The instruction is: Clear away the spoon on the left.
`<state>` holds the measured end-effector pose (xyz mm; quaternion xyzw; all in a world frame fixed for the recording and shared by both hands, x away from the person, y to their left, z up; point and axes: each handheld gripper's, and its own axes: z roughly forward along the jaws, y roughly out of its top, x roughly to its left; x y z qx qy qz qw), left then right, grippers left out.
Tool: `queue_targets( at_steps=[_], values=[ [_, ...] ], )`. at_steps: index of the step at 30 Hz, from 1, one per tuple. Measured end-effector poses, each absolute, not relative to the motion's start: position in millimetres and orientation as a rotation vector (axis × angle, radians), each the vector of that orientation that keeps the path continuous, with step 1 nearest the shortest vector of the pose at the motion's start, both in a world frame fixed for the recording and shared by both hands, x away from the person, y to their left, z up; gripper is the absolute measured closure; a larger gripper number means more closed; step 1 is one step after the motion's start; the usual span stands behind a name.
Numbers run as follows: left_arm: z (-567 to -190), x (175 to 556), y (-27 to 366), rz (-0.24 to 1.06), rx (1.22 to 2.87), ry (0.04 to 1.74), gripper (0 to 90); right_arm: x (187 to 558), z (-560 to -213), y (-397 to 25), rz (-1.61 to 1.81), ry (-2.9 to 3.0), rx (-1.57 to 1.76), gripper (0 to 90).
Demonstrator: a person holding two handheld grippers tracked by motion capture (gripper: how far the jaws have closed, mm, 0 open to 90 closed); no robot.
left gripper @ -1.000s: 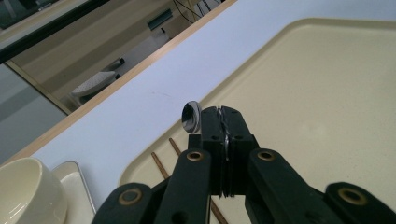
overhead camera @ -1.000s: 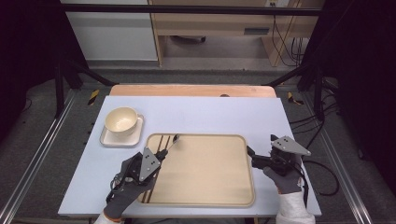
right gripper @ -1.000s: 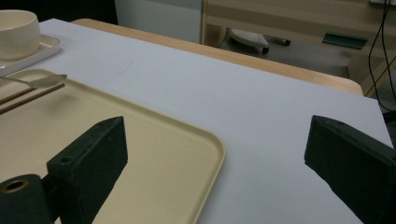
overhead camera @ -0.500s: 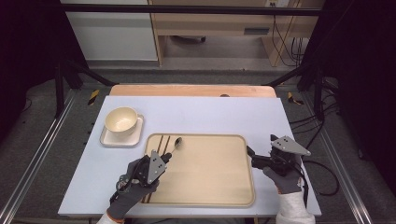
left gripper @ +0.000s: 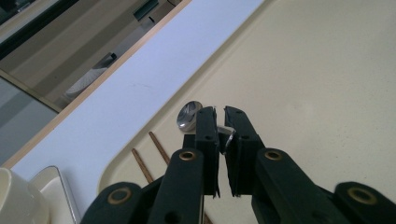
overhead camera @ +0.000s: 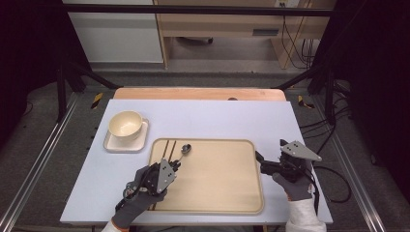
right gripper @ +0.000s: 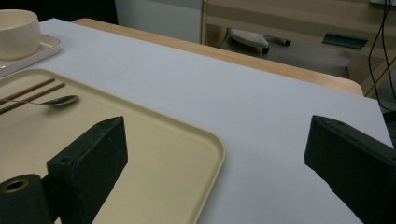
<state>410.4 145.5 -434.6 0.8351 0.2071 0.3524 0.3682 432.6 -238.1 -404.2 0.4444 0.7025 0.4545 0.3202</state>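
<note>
A metal spoon (overhead camera: 185, 149) lies at the far left part of a beige tray (overhead camera: 217, 193), beside two brown chopsticks (overhead camera: 163, 147). My left gripper (overhead camera: 174, 166) is over the tray's left side, shut on the spoon's handle. In the left gripper view the jaws of that gripper (left gripper: 220, 117) pinch the thin handle, with the spoon bowl (left gripper: 189, 115) just past the tips and the chopsticks (left gripper: 149, 156) to their left. My right gripper (overhead camera: 261, 163) is held open at the tray's right edge. In its own view this gripper (right gripper: 215, 154) has wide-apart jaws with nothing between them.
A cream cup (overhead camera: 124, 125) stands on a square saucer (overhead camera: 113, 144) left of the tray, on the white tabletop (overhead camera: 217, 118). A wooden strip (overhead camera: 198, 94) runs along the table's far edge. The cup (right gripper: 16, 25) also shows far left in the right gripper view.
My left gripper has slid a little to the right along the tray's left side, and the spoon's bowl has shifted slightly with it. The right gripper has stayed put.
</note>
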Motion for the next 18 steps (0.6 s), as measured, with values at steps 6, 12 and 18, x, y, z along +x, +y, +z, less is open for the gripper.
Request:
queue_targets(
  at_steps=[6, 12, 18],
  values=[
    [-436.0, 408.2, 143.0, 0.901, 2.153, 0.497, 80.2, 432.6, -404.2, -238.0, 1.195, 1.846, 1.168, 6.3],
    [-436.8, 408.0, 143.3, 0.882, 2.17, 0.481, 76.2, 432.4, -403.9, -238.3, 1.197, 1.845, 1.166, 6.3],
    [-439.7, 407.4, 141.5, 0.858, 2.193, 0.463, 71.4, 432.3, -403.9, -238.0, 1.196, 1.846, 1.167, 6.3]
  ],
)
